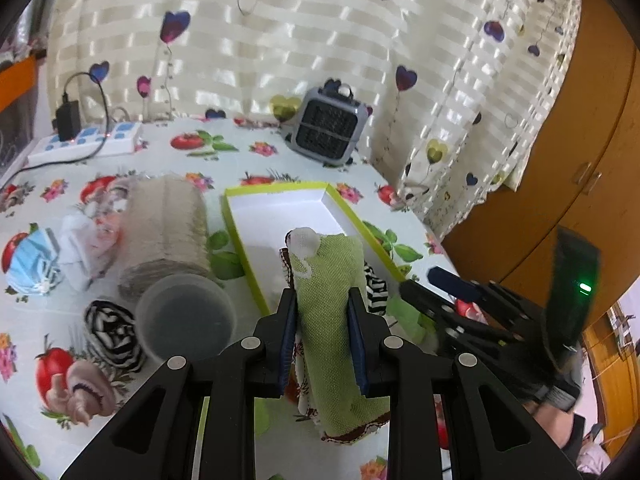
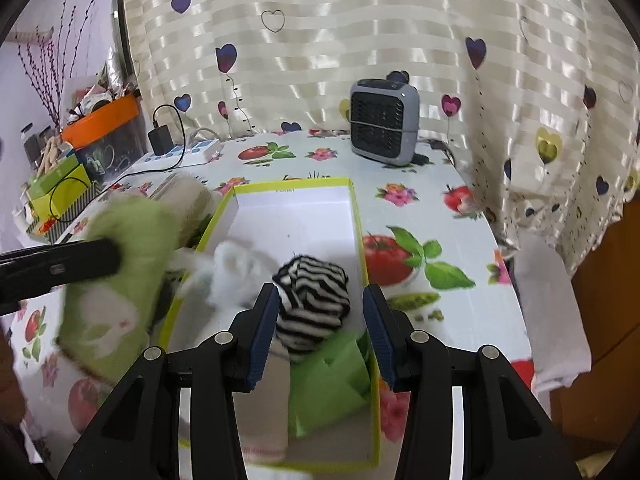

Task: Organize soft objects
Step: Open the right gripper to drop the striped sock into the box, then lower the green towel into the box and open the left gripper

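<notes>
— While the left gripper (image 1: 322, 312) clamps the green rolled cloth (image 1: 334, 320), where does it hang?
— Over the near end of the yellow-rimmed box (image 1: 234, 216), which sits mid-table.
— And the right gripper (image 2: 320, 328)?
— Its jaws stand apart above the box, a striped black-and-white roll (image 2: 314, 300) lying between them, against the left pad. A second striped roll (image 1: 112, 330) lies on the table beside a clear plastic cup (image 1: 186, 318).
</notes>
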`<action>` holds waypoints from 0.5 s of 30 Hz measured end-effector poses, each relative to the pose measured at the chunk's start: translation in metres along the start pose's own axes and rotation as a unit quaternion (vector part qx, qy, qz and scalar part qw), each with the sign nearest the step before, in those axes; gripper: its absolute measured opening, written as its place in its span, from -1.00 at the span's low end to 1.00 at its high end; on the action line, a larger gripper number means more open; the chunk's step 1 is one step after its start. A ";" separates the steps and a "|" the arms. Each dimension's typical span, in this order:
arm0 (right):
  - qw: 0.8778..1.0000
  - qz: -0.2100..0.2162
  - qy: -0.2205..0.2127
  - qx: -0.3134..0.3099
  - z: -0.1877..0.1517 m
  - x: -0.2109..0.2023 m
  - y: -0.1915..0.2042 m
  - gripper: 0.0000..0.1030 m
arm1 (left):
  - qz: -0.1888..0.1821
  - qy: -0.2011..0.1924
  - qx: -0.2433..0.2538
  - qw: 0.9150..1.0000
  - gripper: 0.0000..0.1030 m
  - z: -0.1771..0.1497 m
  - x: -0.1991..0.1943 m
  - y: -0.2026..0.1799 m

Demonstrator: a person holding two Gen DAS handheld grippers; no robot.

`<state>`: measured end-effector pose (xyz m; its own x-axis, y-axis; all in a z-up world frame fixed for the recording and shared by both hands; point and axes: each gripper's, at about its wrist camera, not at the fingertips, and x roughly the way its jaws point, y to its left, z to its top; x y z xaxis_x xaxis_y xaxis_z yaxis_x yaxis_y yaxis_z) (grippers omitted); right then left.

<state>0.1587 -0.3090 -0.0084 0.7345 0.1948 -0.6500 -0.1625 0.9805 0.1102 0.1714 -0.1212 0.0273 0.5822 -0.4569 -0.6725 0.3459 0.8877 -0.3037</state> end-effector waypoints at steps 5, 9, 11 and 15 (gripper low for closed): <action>1.000 0.004 0.004 0.019 -0.007 -0.007 -0.009 -0.12 | -0.004 0.020 0.003 1.000 -0.56 0.002 0.024 -0.008; 1.000 0.007 0.001 0.023 -0.007 -0.011 -0.011 -0.12 | -0.003 0.026 0.007 1.000 -0.54 0.008 0.039 -0.015; 1.000 0.010 -0.001 0.024 -0.006 -0.013 -0.011 -0.12 | 0.000 0.024 0.006 1.000 -0.52 0.013 0.046 -0.015; 1.000 0.012 -0.003 0.025 -0.007 -0.015 -0.011 -0.12 | -0.001 0.031 -0.003 1.000 -0.39 0.016 0.052 -0.012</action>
<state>0.1447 -0.3226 -0.0048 0.7347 0.2186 -0.6422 -0.1476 0.9755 0.1632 0.2089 -0.1559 0.0068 0.5354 -0.4542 -0.7121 0.3418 0.8875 -0.3091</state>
